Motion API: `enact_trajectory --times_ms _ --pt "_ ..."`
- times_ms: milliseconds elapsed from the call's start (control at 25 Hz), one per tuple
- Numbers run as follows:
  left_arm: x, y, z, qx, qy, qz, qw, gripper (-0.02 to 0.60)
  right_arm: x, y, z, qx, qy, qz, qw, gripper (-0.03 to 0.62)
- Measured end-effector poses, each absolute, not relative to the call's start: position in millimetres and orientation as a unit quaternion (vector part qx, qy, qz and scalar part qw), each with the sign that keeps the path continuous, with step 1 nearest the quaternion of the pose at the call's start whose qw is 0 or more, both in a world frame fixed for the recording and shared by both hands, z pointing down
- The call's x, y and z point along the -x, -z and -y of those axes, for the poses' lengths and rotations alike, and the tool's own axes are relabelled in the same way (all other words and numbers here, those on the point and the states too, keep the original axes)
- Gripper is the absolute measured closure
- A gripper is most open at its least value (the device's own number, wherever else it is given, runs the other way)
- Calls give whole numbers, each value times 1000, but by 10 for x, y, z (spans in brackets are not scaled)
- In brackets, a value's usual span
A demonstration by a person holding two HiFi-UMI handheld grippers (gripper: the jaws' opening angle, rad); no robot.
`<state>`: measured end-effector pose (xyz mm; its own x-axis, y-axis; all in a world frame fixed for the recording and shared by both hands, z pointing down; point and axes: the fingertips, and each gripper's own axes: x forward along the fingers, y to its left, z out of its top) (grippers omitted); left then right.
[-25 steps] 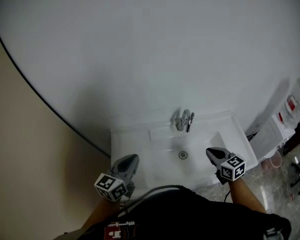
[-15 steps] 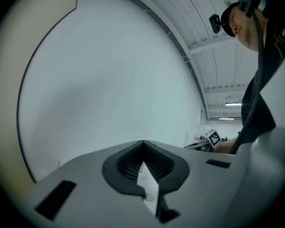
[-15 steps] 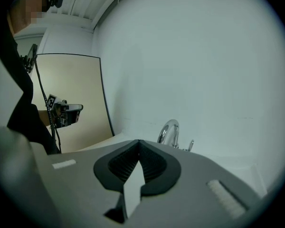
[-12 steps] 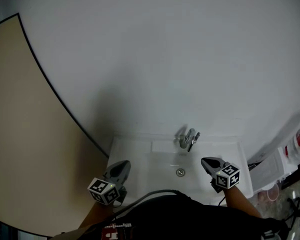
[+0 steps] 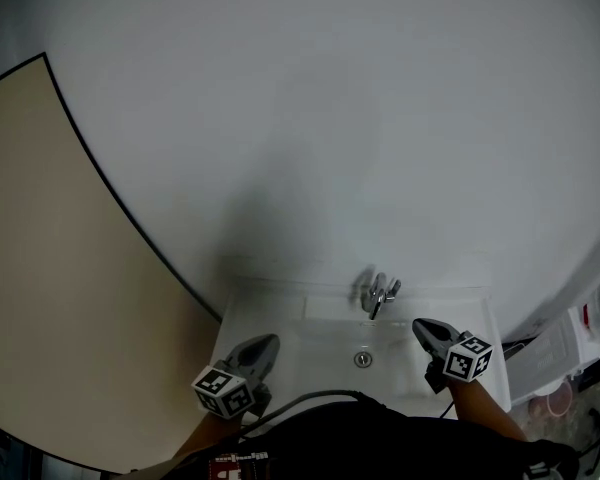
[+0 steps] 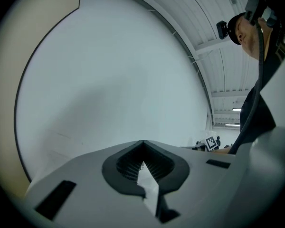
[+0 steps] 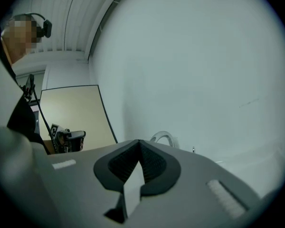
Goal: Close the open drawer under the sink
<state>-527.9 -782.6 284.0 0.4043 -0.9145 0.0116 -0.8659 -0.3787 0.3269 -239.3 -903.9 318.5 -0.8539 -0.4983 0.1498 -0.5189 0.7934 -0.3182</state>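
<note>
The white sink (image 5: 310, 340) with a chrome faucet (image 5: 378, 294) and drain (image 5: 363, 359) stands against a white wall. No drawer shows in any view; the basin and my dark clothing cover what lies below. My left gripper (image 5: 267, 340) hovers over the sink's front left part, shut and empty. My right gripper (image 5: 418, 324) hovers over the basin's right side, also shut and empty. In the left gripper view the gripper (image 6: 143, 141) faces bare wall. In the right gripper view the gripper (image 7: 139, 141) points toward the faucet (image 7: 161, 137).
A beige panel (image 5: 50, 268) with a dark edge fills the left side beside the sink. White packages (image 5: 555, 353) and a pinkish cup (image 5: 558, 400) sit on the floor at the right. A cable runs across my clothing at the bottom.
The head view has tilted up, so the sink sits lower in the frame and more wall shows. Both grippers have shifted a little toward the wall over the sink, still shut.
</note>
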Motion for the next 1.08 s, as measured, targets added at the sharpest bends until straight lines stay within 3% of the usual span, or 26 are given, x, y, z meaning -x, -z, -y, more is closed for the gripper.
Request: enact_trajectory --times_ms 1080 --pt "5373 -2890 7892 -831 86 528 149 583 2471 -3300 9086 -300 -142 940 77 595"
